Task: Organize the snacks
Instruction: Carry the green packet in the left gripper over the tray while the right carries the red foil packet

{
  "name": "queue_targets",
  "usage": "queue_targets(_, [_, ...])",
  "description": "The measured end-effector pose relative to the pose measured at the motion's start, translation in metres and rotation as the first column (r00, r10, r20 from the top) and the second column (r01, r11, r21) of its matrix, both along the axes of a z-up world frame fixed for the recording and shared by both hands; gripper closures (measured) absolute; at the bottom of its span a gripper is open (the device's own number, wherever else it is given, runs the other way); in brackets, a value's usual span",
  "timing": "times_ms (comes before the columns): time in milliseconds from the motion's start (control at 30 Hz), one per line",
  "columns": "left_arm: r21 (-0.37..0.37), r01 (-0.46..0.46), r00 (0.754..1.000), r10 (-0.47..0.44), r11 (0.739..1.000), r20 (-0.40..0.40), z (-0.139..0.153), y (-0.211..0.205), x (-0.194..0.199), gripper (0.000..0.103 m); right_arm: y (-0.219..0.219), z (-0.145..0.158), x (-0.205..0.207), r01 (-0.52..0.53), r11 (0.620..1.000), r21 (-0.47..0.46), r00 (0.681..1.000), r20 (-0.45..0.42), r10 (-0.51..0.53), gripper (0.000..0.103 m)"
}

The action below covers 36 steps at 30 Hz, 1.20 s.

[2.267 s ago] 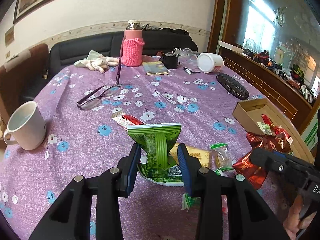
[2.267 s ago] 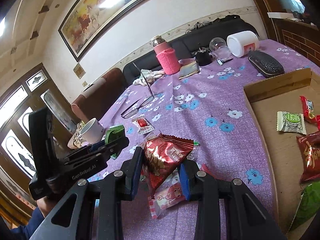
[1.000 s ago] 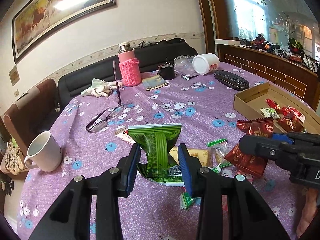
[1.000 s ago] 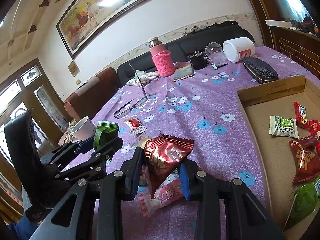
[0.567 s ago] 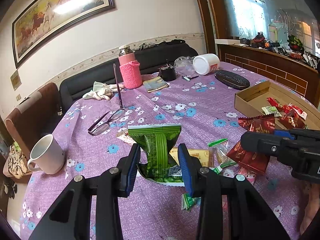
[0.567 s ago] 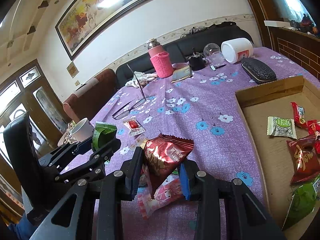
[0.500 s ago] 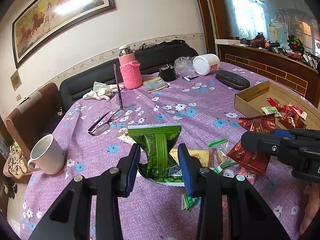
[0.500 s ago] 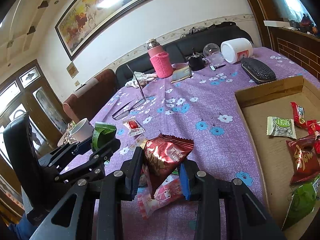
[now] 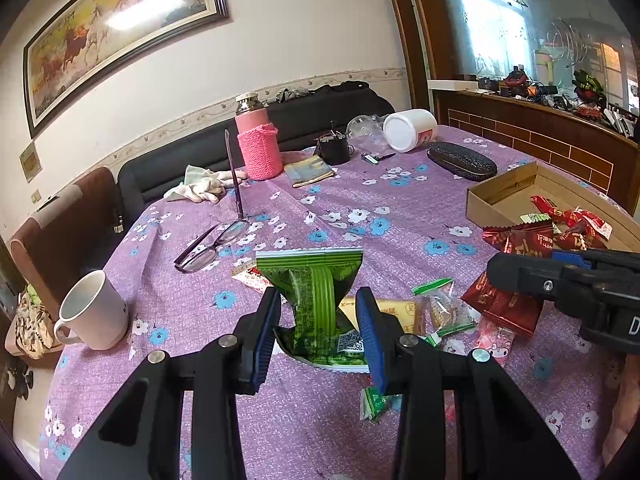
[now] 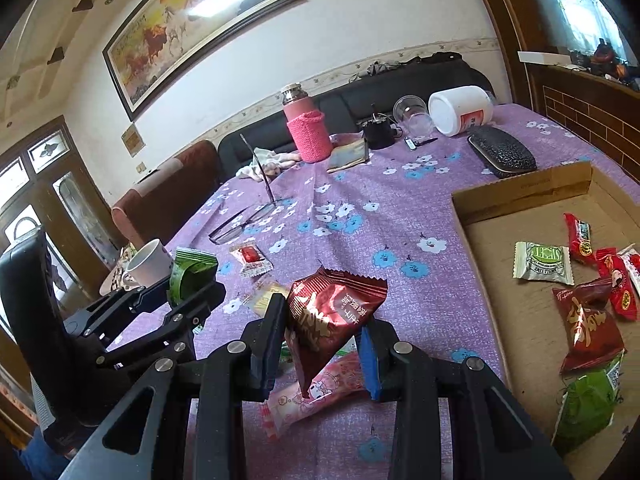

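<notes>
A purple flowered tablecloth (image 9: 400, 208) covers the round table. At its far edge stand a pink flask in a knitted sleeve (image 9: 256, 142), a white tub lying on its side (image 10: 460, 110) and a dark textured glasses case (image 10: 502, 151); a white mug (image 9: 90, 312) sits near the left edge, and spectacles (image 9: 208, 246) lie between mug and flask.

The shallow cardboard box (image 10: 520, 194), at the right, holds a pale green sachet (image 10: 542, 262), several small red sweets, a crinkled red packet (image 10: 588, 324) and a green pouch (image 10: 586, 404).

The left gripper (image 9: 318, 312) is clamped on a glossy green snack bag (image 9: 316, 292), held upright above loose wrappers. The right gripper (image 10: 324, 328) is clamped on a shiny red snack bag (image 10: 332, 312), above a pink packet (image 10: 316, 392), just beside the box.
</notes>
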State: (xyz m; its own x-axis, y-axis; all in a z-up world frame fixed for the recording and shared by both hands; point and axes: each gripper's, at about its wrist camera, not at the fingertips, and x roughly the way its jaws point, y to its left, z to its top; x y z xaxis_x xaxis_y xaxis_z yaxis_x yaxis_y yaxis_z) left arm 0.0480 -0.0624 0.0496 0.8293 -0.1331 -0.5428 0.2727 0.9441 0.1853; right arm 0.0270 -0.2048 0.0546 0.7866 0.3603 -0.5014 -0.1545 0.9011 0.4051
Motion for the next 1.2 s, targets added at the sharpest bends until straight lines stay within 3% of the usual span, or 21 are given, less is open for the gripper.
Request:
queue_targets(967, [-0.010, 0.023, 1.000, -0.024, 1.000, -0.013, -0.005, -0.002, 0.005, 0.065, -0.026, 0.008, -0.009, 0.057, 0.994, 0.097, 0.997, 0.044, -0.062, 0.066])
queue_targets(1200, [-0.040, 0.034, 0.999, -0.035, 0.999, -0.025, 0.005, -0.008, 0.001, 0.065, -0.046, 0.013, -0.018, 0.123, 0.982, 0.142, 0.989, 0.064, -0.134, 0.066])
